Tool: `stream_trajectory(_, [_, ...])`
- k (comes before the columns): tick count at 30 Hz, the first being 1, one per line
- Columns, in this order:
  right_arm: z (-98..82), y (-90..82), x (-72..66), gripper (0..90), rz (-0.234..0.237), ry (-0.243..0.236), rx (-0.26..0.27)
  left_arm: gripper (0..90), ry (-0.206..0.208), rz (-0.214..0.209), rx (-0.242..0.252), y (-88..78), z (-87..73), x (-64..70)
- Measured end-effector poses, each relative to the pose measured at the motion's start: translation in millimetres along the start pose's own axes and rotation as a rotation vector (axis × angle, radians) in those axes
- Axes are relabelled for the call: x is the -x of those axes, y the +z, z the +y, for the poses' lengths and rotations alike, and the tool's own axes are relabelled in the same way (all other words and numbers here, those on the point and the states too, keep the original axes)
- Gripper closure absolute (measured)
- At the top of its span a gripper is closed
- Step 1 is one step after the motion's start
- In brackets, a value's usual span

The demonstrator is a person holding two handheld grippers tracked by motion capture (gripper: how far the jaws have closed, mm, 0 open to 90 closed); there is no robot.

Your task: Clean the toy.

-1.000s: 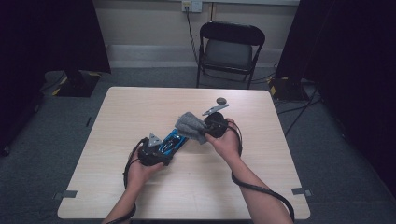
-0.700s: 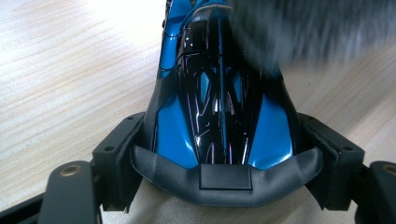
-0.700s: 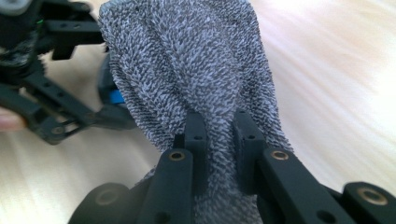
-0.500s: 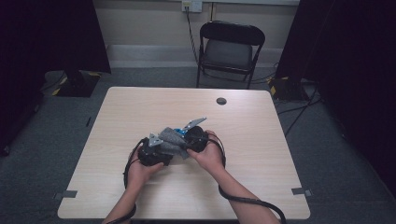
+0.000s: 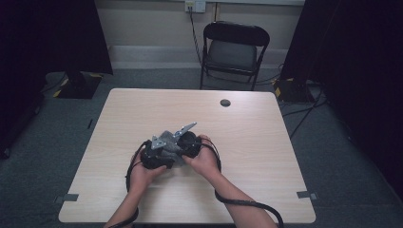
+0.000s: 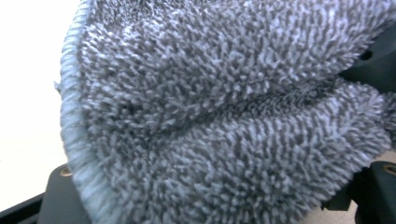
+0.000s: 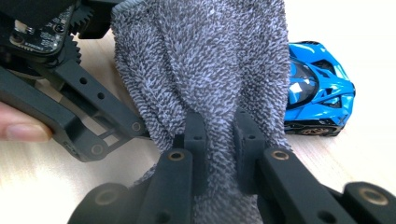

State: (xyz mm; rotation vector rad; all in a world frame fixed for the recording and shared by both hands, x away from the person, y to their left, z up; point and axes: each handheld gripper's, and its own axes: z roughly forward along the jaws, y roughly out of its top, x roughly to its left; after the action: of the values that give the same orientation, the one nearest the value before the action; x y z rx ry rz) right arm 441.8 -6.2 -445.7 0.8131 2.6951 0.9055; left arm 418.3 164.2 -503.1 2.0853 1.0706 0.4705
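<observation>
My right gripper (image 7: 219,135) has its two black jaws pinched tight on a fold of the grey terry cloth (image 7: 201,60); in the right gripper view the pile bulges out on both sides of the pads and the cloth rises from them toward twelve o'clock. At about three o'clock of that cloth a blue toy sports car (image 7: 320,95) sits on the wooden table (image 7: 364,154). It is partly hidden behind the cloth's edge, so I cannot tell whether the two touch. At nine to ten o'clock in the same view stands the linkage of my left gripper, with a fingertip of my left hand (image 7: 23,130) beside it.

From the high view both hands meet a little to seven o'clock of the table's (image 5: 266,142) middle: my left gripper (image 5: 154,153) and the right one (image 5: 190,145) are close together, with the cloth (image 5: 167,142) bunched between them.

In the left gripper view the cloth (image 6: 224,121) hangs right before the lens and covers the jaws, so I cannot see whether the left gripper holds anything. Its jaws stand wide apart.

A small dark round disc (image 5: 225,102) lies near the table's far edge, at about one o'clock of my hands.
</observation>
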Motion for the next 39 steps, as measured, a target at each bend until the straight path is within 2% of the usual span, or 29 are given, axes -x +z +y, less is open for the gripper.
stream_trajectory(10, [0.3, 3.0, 0.8, 79.0, -0.006, 0.000, -0.016, 24.2, -0.004, -0.001, 0.000, 0.1, 0.0, 0.1])
stream_trajectory(18, [7.0, 1.9, 7.5, 79.1, -0.041, -0.022, -0.046, 24.2, -0.008, -0.004, 0.000, 0.3, -0.1, 0.1])
stream_trajectory(21, [8.7, 2.1, 14.1, 79.1, -0.051, -0.009, -0.052, 24.1, -0.001, -0.001, 0.000, 0.1, 0.0, -0.2])
stream_trajectory(23, [9.0, 2.6, 21.7, 79.1, -0.048, 0.022, -0.050, 24.2, -0.001, -0.001, 0.000, 0.1, 0.0, -0.3])
stream_trajectory(27, [10.2, 3.3, 31.7, 79.0, -0.063, 0.036, -0.056, 24.1, 0.004, -0.001, -0.001, 0.1, 0.2, -0.8])
stream_trajectory(29, [11.7, 3.7, 35.0, 79.1, -0.072, 0.041, -0.062, 24.2, -0.006, -0.002, 0.000, 0.3, 0.0, -0.2])
stream_trajectory(30, [12.3, 4.0, 35.9, 79.1, -0.074, 0.049, -0.063, 24.2, 0.005, -0.001, -0.002, 0.2, 0.3, -0.9])
stream_trajectory(39, [16.5, 9.9, 50.9, 79.1, -0.090, 0.083, -0.072, 24.2, 0.005, -0.001, -0.001, 0.2, 0.3, -0.9])
